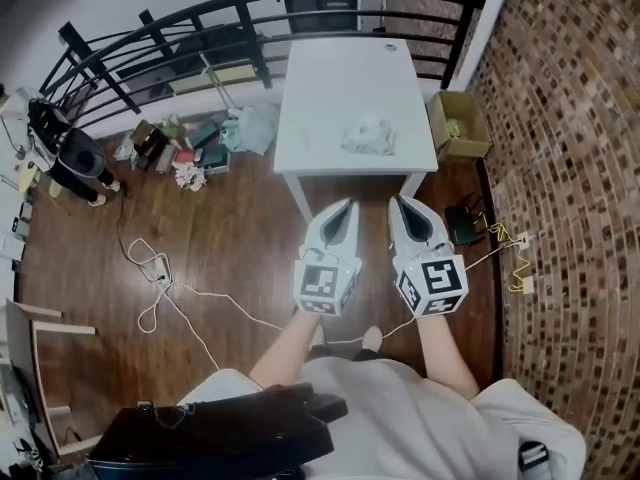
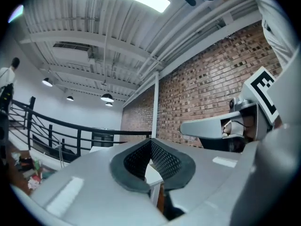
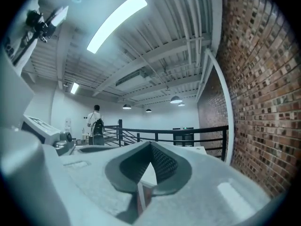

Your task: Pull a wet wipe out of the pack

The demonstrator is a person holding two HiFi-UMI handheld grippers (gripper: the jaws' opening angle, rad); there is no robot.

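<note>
The wet wipe pack [image 1: 367, 136], a pale crinkled packet, lies on the white table [image 1: 320, 98] ahead of me in the head view. Both grippers are held level over the wooden floor, short of the table's near edge and apart from the pack. My left gripper [image 1: 349, 206] is shut with nothing between its jaws; its meshed pads [image 2: 162, 160] meet at the tip. My right gripper [image 1: 397, 202] is likewise shut and empty, its pads [image 3: 162, 165] closed together. In each gripper view only a sliver of the table shows past the jaws, and the pack is hidden.
A cardboard box [image 1: 460, 123] stands at the table's right, with the brick wall [image 1: 570, 168] beyond it. Clutter [image 1: 190, 143] lies on the floor at the left, and cables [image 1: 160, 268] trail across the boards. A black railing [image 1: 250, 18] curves behind the table. A person [image 3: 95, 121] stands far off.
</note>
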